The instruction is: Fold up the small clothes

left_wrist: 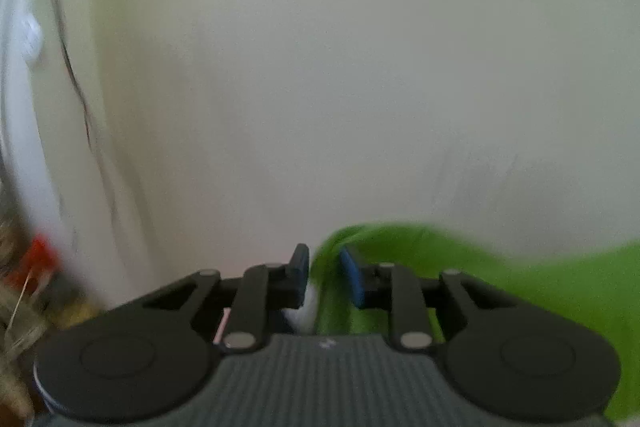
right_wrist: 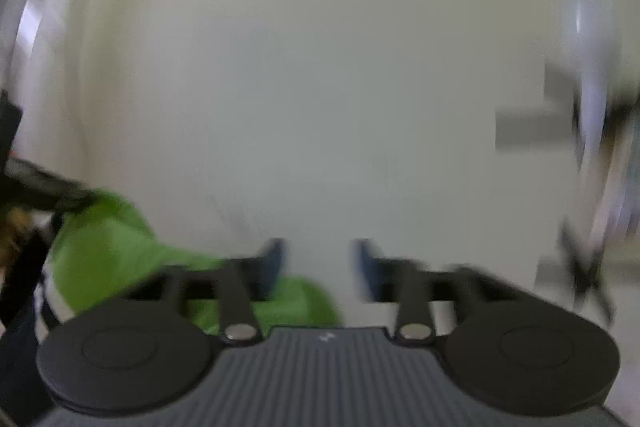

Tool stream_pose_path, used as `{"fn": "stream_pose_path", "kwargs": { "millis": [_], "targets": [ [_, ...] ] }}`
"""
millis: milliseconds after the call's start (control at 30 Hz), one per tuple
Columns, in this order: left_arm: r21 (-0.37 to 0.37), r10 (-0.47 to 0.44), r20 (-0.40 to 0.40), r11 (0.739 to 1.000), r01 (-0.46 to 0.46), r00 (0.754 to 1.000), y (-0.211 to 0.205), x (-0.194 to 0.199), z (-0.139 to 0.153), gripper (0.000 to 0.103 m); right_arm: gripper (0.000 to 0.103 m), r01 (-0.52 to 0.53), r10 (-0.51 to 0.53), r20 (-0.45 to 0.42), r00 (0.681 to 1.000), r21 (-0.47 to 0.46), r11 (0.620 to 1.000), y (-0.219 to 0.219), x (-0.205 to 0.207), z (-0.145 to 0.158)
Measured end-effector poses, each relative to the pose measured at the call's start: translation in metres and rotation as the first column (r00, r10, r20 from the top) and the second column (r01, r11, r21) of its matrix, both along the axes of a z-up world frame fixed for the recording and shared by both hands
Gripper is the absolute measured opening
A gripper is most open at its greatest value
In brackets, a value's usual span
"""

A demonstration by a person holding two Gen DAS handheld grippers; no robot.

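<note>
Your left tongs (left_wrist: 325, 275) stand slightly apart, green garment (left_wrist: 500, 267) bunched between the pads, grip unclear. Your right tongs (right_wrist: 318, 267) gape empty; the garment lies low to their left. Views blurred.

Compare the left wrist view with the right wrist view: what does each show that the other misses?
Only the left wrist view shows green cloth running between the left gripper jaws, which stand slightly apart, plus blurred red and tan clutter at its left edge. Only the right wrist view shows the right gripper with open, empty jaws and dark blurred shapes on its right. Both show the green cloth and a pale wall.
</note>
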State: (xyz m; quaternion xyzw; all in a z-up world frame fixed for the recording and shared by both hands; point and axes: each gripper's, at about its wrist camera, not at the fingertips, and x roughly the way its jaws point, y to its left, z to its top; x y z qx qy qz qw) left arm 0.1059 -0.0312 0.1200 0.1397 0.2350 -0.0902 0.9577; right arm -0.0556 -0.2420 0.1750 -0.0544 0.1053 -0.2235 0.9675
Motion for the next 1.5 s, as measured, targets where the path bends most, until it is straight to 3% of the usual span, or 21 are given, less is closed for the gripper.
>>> {"fn": "stream_pose_path", "kwargs": {
  "millis": [33,100,200,300,367,400,433,533,633,667,733,767,867,933,1000,1133,1200,1333,1367,1433,1500],
  "targets": [
    [0.023,0.036,-0.096,0.999,-0.034,0.995,-0.001,0.014,-0.027,0.012,0.022,0.043,-0.041,-0.059,0.997,0.045,0.998,-0.013,0.007,-0.024],
    [-0.097,-0.023,-0.220,0.995,0.002,0.975,0.026,0.017,-0.057,0.011,0.026,0.006,0.010,-0.093,0.996,0.167,0.986,-0.030,-0.011,-0.054],
    [-0.164,-0.078,-0.172,0.985,0.049,0.982,0.072,-0.013,-0.061,0.015,0.048,-0.042,0.080,-0.123,0.989,0.284,0.958,-0.040,-0.062,-0.094],
    [-0.191,-0.127,-0.144,0.977,0.099,0.981,0.110,-0.048,-0.059,0.024,0.052,-0.049,0.120,-0.186,0.975,0.347,0.937,-0.032,-0.095,-0.127],
    [-0.203,-0.147,-0.163,0.973,0.112,0.976,0.125,-0.064,-0.059,0.027,0.051,-0.043,0.141,-0.223,0.965,0.393,0.919,-0.024,-0.104,-0.149],
    [-0.205,-0.153,-0.176,0.972,0.116,0.972,0.130,-0.073,-0.061,0.027,0.034,-0.053,0.167,-0.248,0.954,0.410,0.911,-0.019,-0.105,-0.160],
    [-0.205,-0.156,-0.187,0.972,0.117,0.970,0.133,-0.080,-0.062,0.029,0.004,-0.052,0.177,-0.283,0.943,0.401,0.915,-0.011,-0.104,-0.167],
    [-0.193,-0.151,-0.210,0.975,0.111,0.966,0.146,-0.103,-0.068,0.031,0.000,-0.028,0.125,-0.329,0.936,0.284,0.959,-0.005,-0.111,-0.162],
    [-0.182,-0.151,-0.223,0.977,0.110,0.963,0.163,-0.119,-0.075,0.038,0.000,0.170,-0.170,-0.324,0.931,-0.028,0.985,-0.037,-0.125,-0.135],
    [-0.173,-0.150,-0.230,0.979,0.111,0.962,0.167,-0.124,-0.077,0.041,0.004,0.270,-0.286,-0.307,0.908,-0.092,0.958,-0.058,-0.130,-0.127],
    [-0.153,-0.143,-0.241,0.982,0.108,0.960,0.173,-0.131,-0.083,0.042,0.052,0.415,-0.423,-0.286,0.860,-0.090,0.905,-0.085,-0.144,-0.111],
    [-0.146,-0.142,-0.247,0.983,0.108,0.959,0.175,-0.136,-0.086,0.045,0.059,0.438,-0.442,-0.250,0.862,-0.074,0.896,-0.085,-0.156,-0.101],
    [-0.148,-0.149,-0.275,0.983,0.111,0.950,0.182,-0.147,-0.096,0.051,0.058,0.250,-0.232,-0.166,0.959,0.096,0.964,-0.058,-0.191,-0.087],
    [-0.155,-0.148,-0.305,0.982,0.104,0.941,0.184,-0.150,-0.103,0.051,0.058,0.062,-0.020,-0.162,0.987,0.258,0.964,-0.036,-0.202,-0.090],
    [-0.171,-0.150,-0.335,0.981,0.096,0.930,0.187,-0.156,-0.109,0.052,0.058,-0.125,0.197,-0.172,0.965,0.357,0.926,-0.008,-0.206,-0.102],
    [-0.183,-0.168,-0.352,0.977,0.109,0.921,0.190,-0.176,-0.119,0.061,0.058,-0.305,0.409,-0.226,0.884,0.384,0.872,0.046,-0.207,-0.120],
    [-0.173,-0.169,-0.353,0.978,0.113,0.920,0.190,-0.187,-0.123,0.061,0.060,-0.372,0.516,-0.245,0.821,0.457,0.808,0.062,-0.202,-0.129],
    [-0.168,-0.169,-0.347,0.979,0.116,0.922,0.193,-0.203,-0.133,0.059,0.062,-0.405,0.626,-0.160,0.763,0.636,0.657,0.077,-0.184,-0.146],
    [-0.160,-0.166,-0.339,0.980,0.117,0.926,0.193,-0.206,-0.132,0.045,0.059,-0.398,0.629,-0.147,0.764,0.659,0.638,0.078,-0.179,-0.148],
    [-0.138,-0.156,-0.320,0.983,0.117,0.934,0.195,-0.211,-0.127,0.008,0.022,-0.392,0.656,-0.142,0.741,0.702,0.594,0.085,-0.165,-0.152],
    [-0.178,-0.171,-0.321,0.977,0.118,0.932,0.203,-0.207,-0.119,0.009,0.022,-0.449,0.671,-0.088,0.736,0.680,0.580,0.101,-0.156,-0.141]
  ]
}}
